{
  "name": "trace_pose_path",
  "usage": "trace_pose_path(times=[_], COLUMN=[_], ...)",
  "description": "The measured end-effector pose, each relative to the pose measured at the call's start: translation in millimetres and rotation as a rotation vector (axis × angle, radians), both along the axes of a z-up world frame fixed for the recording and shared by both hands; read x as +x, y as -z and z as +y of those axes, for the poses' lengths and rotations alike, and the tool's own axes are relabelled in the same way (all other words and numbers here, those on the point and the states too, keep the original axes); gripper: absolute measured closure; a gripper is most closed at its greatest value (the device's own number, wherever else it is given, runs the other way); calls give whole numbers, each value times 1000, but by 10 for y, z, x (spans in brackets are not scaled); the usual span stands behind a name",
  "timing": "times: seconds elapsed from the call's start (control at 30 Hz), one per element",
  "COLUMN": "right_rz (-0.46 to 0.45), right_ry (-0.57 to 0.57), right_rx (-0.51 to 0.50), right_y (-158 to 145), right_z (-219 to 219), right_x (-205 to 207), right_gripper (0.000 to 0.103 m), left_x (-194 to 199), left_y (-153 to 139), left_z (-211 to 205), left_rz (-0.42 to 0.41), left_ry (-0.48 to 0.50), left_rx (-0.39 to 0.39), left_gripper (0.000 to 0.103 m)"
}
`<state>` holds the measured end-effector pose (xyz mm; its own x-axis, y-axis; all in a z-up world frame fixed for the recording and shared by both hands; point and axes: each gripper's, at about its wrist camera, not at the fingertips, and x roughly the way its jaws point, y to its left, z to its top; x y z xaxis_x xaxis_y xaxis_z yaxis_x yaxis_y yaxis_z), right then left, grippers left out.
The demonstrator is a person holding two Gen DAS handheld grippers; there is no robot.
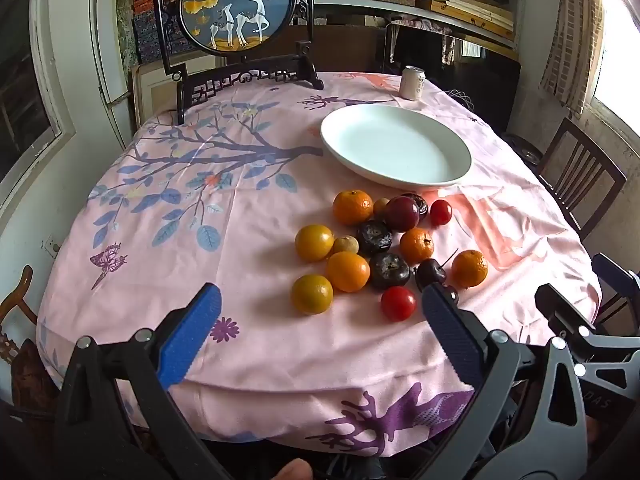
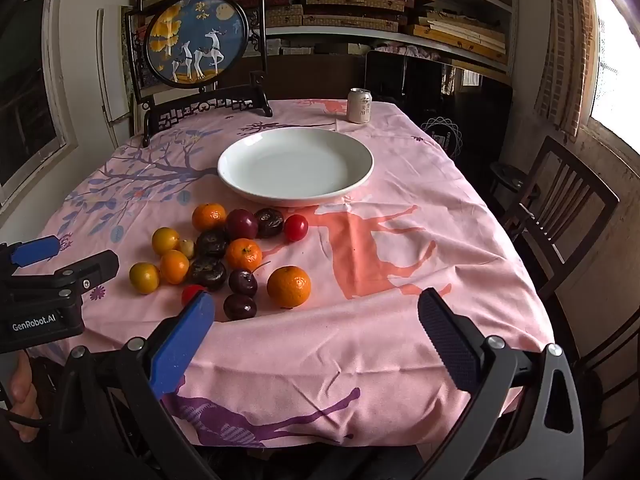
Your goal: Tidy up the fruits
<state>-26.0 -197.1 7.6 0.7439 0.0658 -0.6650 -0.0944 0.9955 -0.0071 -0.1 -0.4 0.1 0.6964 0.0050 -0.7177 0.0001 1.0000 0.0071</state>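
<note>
Just beyond both wide-apart jaws – the fruits (image 1: 372, 252), near the plate (image 1: 396, 146).

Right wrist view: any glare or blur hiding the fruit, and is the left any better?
Right wrist view: window blown out, fruit pile sharp, soft shadows, edges bent by the fisheye. Left wrist view: same window glare, plate evenly lit, no blur.
</note>
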Motion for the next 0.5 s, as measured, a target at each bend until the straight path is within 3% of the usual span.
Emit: trace_pose_path(times=[0.5], right_rz=[4], right_ry=[0], right_rx=[3], right_y=[17], right_z=[8], right_x=[0], right_gripper=[1], left_x=[47], left_y=[1], left_z=[37], left_rz=[6], left_ry=[-8], left_rx=[-11], left_gripper=[2])
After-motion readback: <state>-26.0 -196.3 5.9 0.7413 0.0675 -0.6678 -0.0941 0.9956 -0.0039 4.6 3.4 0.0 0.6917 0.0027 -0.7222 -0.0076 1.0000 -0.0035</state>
